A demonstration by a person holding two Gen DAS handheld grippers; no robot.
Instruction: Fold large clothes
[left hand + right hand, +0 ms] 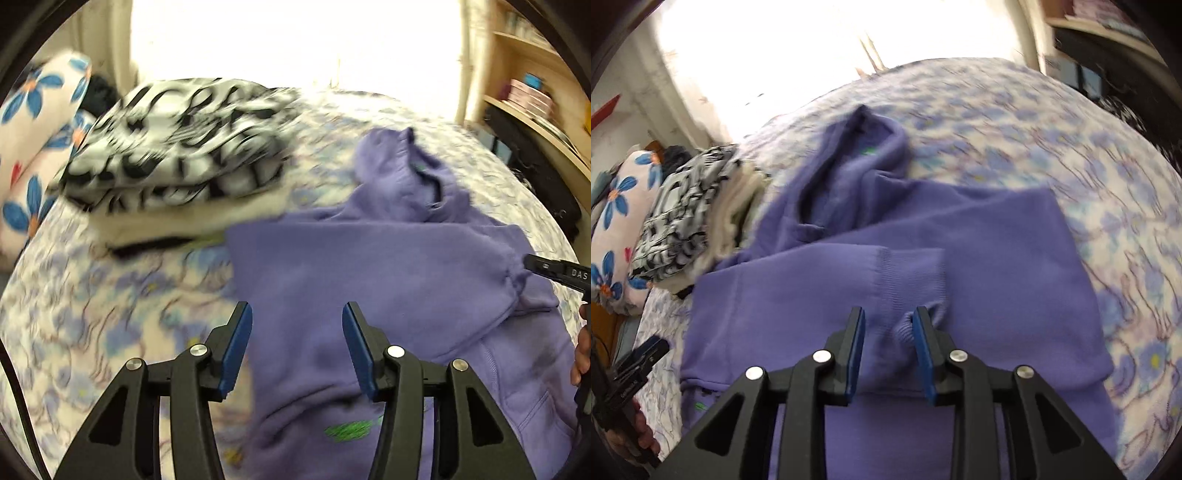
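Observation:
A purple hoodie lies on the bed, hood toward the far side and sleeves folded across the body; it also shows in the right wrist view. My left gripper is open and empty just above the hoodie's left part. My right gripper is open, its jaws on either side of the ribbed sleeve cuff, not closed on it. The right gripper's tip shows at the right edge of the left wrist view. The left gripper shows at the lower left of the right wrist view.
A floral bedspread covers the bed. A stack of folded clothes topped by a black-and-white patterned piece lies at the far left. A flowered pillow lies beyond it. Wooden shelves stand at the right.

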